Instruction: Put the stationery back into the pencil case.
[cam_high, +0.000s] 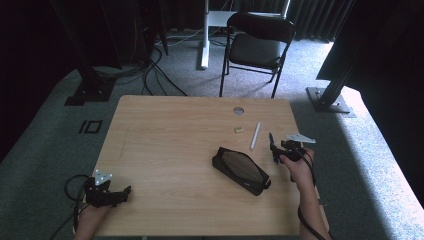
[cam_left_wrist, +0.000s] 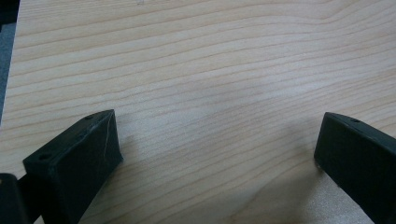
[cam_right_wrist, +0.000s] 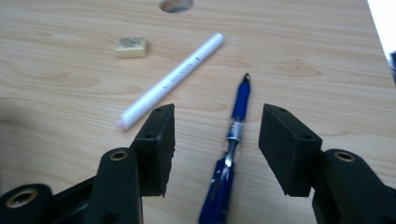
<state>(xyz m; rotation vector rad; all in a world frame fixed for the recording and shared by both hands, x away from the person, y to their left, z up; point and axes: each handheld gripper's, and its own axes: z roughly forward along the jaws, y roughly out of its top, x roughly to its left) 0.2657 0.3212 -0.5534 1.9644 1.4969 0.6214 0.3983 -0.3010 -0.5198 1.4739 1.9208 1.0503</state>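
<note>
On the pale, grained wooden table (cam_high: 165, 135), the left gripper (cam_high: 122, 194) rests at the near left edge, its blocky black jaws spread wide over bare wood. A flat black pencil case (cam_high: 241, 170) lies mid-table. Right of a slim white marker (cam_right_wrist: 170, 80), the right gripper (cam_right_wrist: 215, 140) straddles a blue pen (cam_right_wrist: 231, 156), jaws half apart, not touching it.

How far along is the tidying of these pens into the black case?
Nothing looks packed yet. The black zip pencil case lies on the wooden table. In hand: the right gripper is open astride the blue ballpoint pen, not gripping it. Left: the white marker pen and small beige eraser. The left gripper is open over bare wood.
</note>
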